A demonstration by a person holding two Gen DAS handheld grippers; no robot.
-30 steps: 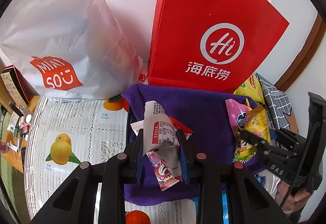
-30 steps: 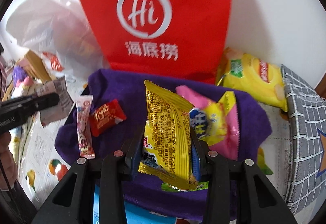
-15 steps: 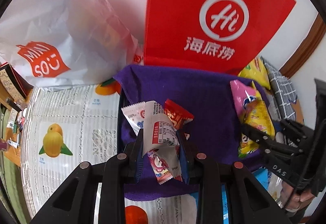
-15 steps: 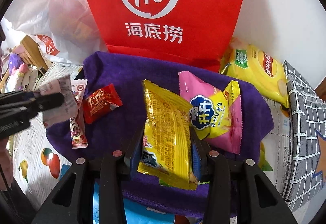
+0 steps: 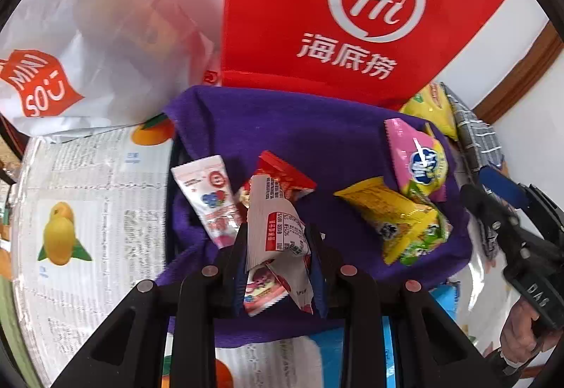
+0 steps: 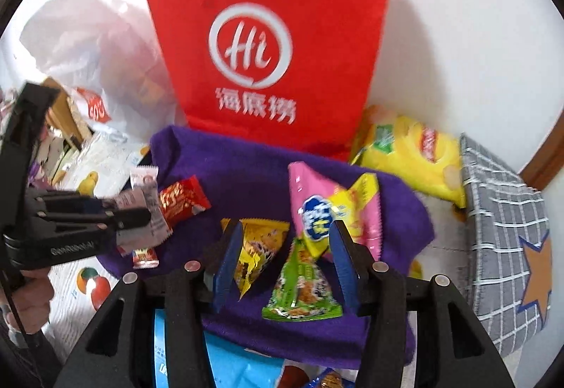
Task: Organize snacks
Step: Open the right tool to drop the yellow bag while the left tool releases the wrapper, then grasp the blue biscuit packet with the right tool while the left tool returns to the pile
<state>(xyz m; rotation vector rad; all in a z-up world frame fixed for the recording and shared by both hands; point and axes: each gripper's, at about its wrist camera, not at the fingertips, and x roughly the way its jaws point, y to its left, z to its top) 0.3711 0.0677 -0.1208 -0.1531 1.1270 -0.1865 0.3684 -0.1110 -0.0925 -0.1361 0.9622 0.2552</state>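
My left gripper (image 5: 279,236) is shut on a crumpled white and pink snack packet (image 5: 271,211), low over the left side of the purple cloth (image 5: 299,137). Beside it lie a white and pink stick packet (image 5: 211,190) and a small red packet (image 5: 287,174). My right gripper (image 6: 285,229) hangs above the cloth's right side, its jaws opening. The yellow packet with a green end (image 6: 261,247) lies loose on the cloth below them, no pad pressing it. A pink and yellow packet (image 6: 331,204) rests just behind it.
A red paper bag (image 5: 352,18) stands against the wall behind the cloth, with a white plastic bag (image 5: 88,35) to its left. At the right are a yellow crisp bag (image 6: 412,155) and a grey checked fabric box (image 6: 504,229). A blue packet (image 6: 239,367) lies at the near edge.
The right jaws have parted and let go of the yellow packet, which now lies tipped on the cloth. The left gripper has sunk closer to the cloth, still clamped on its packet.
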